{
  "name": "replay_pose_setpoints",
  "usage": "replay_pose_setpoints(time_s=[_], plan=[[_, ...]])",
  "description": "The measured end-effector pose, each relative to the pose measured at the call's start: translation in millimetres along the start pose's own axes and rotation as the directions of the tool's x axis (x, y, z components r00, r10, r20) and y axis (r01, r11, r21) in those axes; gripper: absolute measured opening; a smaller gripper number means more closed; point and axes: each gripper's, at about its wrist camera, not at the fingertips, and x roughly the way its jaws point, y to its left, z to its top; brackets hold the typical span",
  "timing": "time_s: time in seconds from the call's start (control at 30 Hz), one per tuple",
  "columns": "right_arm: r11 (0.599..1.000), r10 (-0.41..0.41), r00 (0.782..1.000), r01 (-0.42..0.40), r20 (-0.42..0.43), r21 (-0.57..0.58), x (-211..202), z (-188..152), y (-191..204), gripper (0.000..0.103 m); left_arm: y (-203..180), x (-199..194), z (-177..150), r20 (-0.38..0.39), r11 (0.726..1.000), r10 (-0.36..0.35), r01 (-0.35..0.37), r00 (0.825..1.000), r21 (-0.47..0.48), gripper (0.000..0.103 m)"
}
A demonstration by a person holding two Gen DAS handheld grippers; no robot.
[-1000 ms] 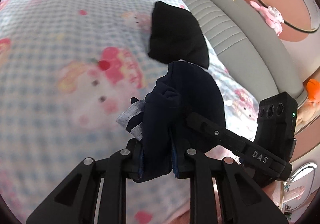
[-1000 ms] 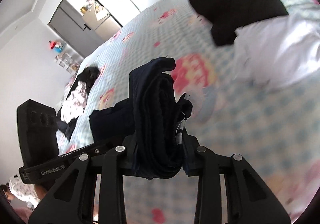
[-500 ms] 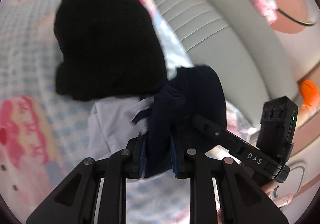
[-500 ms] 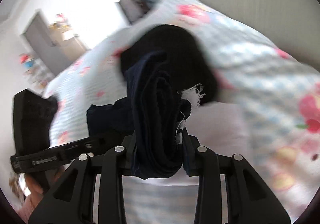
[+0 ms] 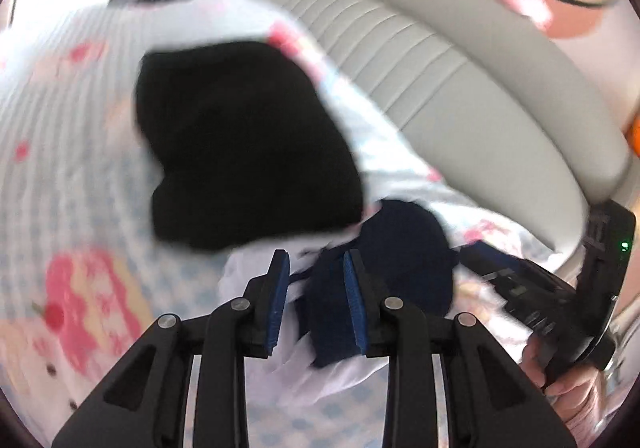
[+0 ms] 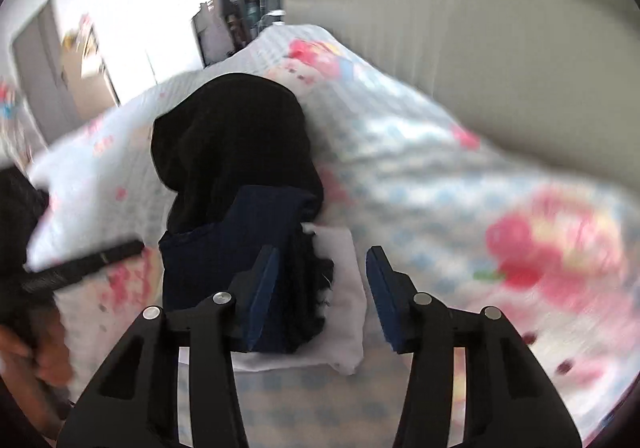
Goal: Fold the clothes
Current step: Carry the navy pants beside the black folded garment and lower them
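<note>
A folded navy garment (image 5: 404, 256) lies on a folded white garment (image 5: 340, 380), just in front of a folded black garment (image 5: 248, 143) on the bed. My left gripper (image 5: 316, 296) has its jaws opening: the navy cloth leans on the right pad, and a gap shows at the left pad. In the right wrist view the navy garment (image 6: 240, 244) rests on the white garment (image 6: 344, 272), below the black garment (image 6: 232, 139). My right gripper (image 6: 320, 296) is opening too; the cloth touches only its left pad, and the right pad stands free.
The bed has a blue-checked sheet with pink cartoon prints (image 5: 80, 207) (image 6: 440, 207). A grey padded headboard (image 5: 460, 79) (image 6: 480, 47) runs close behind the pile. The right gripper's housing (image 5: 600, 268) and a hand (image 5: 568, 388) sit at the right; a hand (image 6: 24, 348) shows at the far left.
Both grippers carried the navy garment across the bed to the black and white pile by the headboard. Their jaws have widened and the navy garment now lies on the white one.
</note>
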Motion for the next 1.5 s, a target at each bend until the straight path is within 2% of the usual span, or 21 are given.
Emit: replay_pose_setpoints(time_s=[0.07, 0.13, 0.27, 0.43, 0.5, 0.6, 0.7, 0.8, 0.9, 1.03, 1.17, 1.23, 1.33, 1.37, 1.5], plan=[[0.999, 0.007, 1.0, -0.008, -0.023, -0.044, 11.5, 0.8, 17.5, 0.047, -11.0, 15.8, 0.0, -0.026, 0.999, 0.005, -0.004, 1.0, 0.043, 0.03], [0.999, 0.001, 0.998, -0.003, -0.062, -0.04, 30.8, -3.7, 23.1, 0.047, -14.8, 35.6, -4.3, -0.063, 0.996, 0.042, -0.037, 0.997, 0.081, 0.03], [1.0, -0.016, 0.993, 0.014, -0.117, -0.019, 63.6, -22.9, 9.7, 0.046, -11.1, 65.7, -16.6, -0.121, 0.988, 0.104, -0.088, 0.987, 0.124, 0.031], [0.999, -0.016, 0.993, 0.01, -0.119, -0.044, 72.7, -32.8, 4.4, 0.047, 4.7, 74.7, -15.3, -0.142, 0.995, 0.09, -0.083, 0.986, 0.058, 0.036], [1.0, -0.002, 0.993, -0.001, -0.121, -0.029, 75.9, -31.5, 0.6, 0.047, 13.8, 79.3, -15.5, -0.151, 0.996, 0.087, -0.086, 0.985, 0.017, 0.045], [0.999, 0.033, 0.992, -0.031, -0.123, 0.018, 80.7, -29.1, -8.2, 0.047, 21.7, 81.5, -18.9, -0.167, 0.997, 0.068, -0.071, 0.984, -0.013, 0.045], [0.997, 0.055, 0.993, -0.05, -0.103, 0.057, 74.8, -30.2, -18.2, 0.047, 17.6, 76.5, -20.0, -0.159, 0.997, 0.082, -0.08, 0.984, 0.022, 0.045], [0.991, 0.084, 0.991, -0.073, -0.1, 0.11, 70.3, -32.7, -33.1, 0.051, 21.1, 70.1, -19.1, -0.155, 0.998, 0.063, -0.065, 0.986, -0.007, 0.045], [0.978, 0.124, 0.99, -0.11, -0.067, 0.179, 56.7, -36.3, -49.8, 0.051, 18.1, 61.5, -18.0, -0.12, 0.992, 0.126, -0.125, 0.985, 0.022, 0.041], [0.966, 0.149, 0.989, -0.145, -0.002, 0.214, 32.4, -37.8, -60.7, 0.051, 12.7, 49.9, -14.9, -0.098, 0.998, 0.062, -0.062, 0.993, 0.007, 0.041], [0.974, 0.148, 0.989, -0.15, 0.024, 0.17, 15.2, -36.9, -53.6, 0.051, -8.1, 44.9, -9.6, -0.042, 0.999, 0.0, 0.001, 0.999, 0.038, 0.041], [0.976, 0.151, 0.988, -0.153, 0.026, 0.153, 12.8, -35.9, -50.9, 0.051, -15.8, 52.1, -8.9, -0.055, 0.999, 0.003, 0.0, 0.998, 0.053, 0.041], [0.986, 0.089, 0.996, -0.084, -0.026, 0.142, 30.0, -34.9, -48.4, 0.051, -9.7, 68.5, -12.4, -0.107, 0.994, 0.089, -0.081, 0.99, 0.075, 0.041], [0.984, 0.087, 0.995, -0.079, -0.043, 0.159, 36.6, -35.9, -51.1, 0.052, -3.9, 75.7, -14.1, -0.132, 0.993, 0.106, -0.099, 0.986, 0.056, 0.045], [0.951, 0.157, 0.987, -0.14, -0.039, 0.276, 40.1, -44.4, -74.0, 0.056, 12.6, 78.2, -17.1, -0.146, 0.998, 0.054, -0.059, 0.988, -0.029, 0.048]])
